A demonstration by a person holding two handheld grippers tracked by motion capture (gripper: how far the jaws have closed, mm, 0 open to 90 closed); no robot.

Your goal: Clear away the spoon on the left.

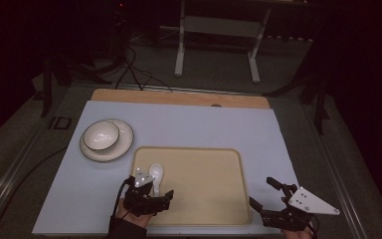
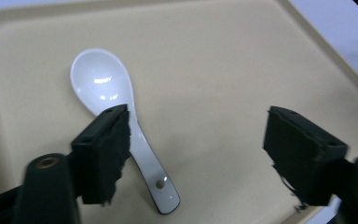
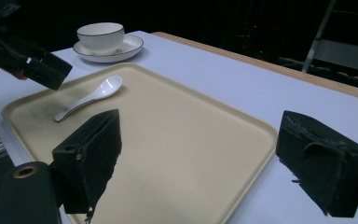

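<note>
A white ceramic spoon (image 1: 155, 174) lies flat on the beige tray (image 1: 204, 179), near the tray's left end, bowl end pointing away from me. My left gripper (image 1: 155, 188) hovers just above the spoon's handle and is open. In the left gripper view the spoon (image 2: 102, 81) lies on the tray (image 2: 214, 56) under the left jaw, and the left gripper (image 2: 198, 112) has nothing between its pads. My right gripper (image 1: 262, 191) stands open off the tray's right front corner. The right gripper view shows the right gripper (image 3: 200, 119) wide apart over the tray (image 3: 182, 140), with the spoon (image 3: 93, 95) far off.
A white bowl (image 1: 101, 134) sits on a white plate (image 1: 122, 144) on the pale mat, left of and behind the tray. The table's wooden back edge (image 1: 179, 97) lies beyond the mat. Most of the tray is bare.
</note>
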